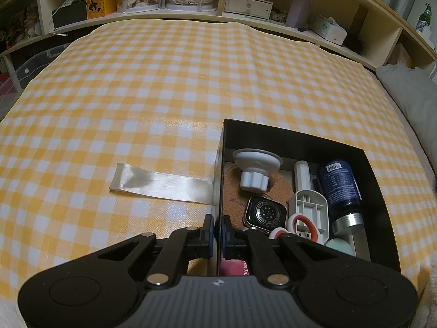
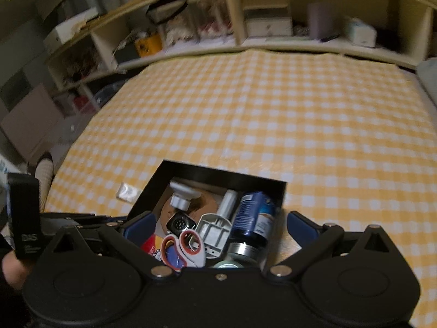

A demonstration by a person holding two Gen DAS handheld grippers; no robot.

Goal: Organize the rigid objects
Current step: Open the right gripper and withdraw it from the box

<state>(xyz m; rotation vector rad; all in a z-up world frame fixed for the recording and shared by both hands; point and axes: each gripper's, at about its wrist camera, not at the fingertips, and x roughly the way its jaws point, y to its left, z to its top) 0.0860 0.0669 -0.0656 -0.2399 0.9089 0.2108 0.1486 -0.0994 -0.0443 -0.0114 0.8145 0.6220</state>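
L claw (image 1: 215, 229) clamped on black box (image 1: 300, 136) wall (thin cardboard); R claw (image 2: 218, 225) spread wide, empty.

Ahead of my left gripper's pads (image 1: 217, 232) I see a glossy yellow-checked plastic tablecloth (image 1: 164, 87), a matt black cardboard box (image 1: 273, 134), a rough round cork coaster (image 1: 232, 191) (grainy), and a shiny dark-blue bottle (image 1: 341, 183) with metal cap.

White barcode and rows of small print, too fine to read, on the dark blue cylindrical bottle (image 1: 341, 183) in the black box, Chinese characters, cut off, on a red packet (image 1: 235, 268), pale lettering "DAS" on a black upright block (image 2: 26, 218), green bottle label (image 1: 423, 23) illegible.
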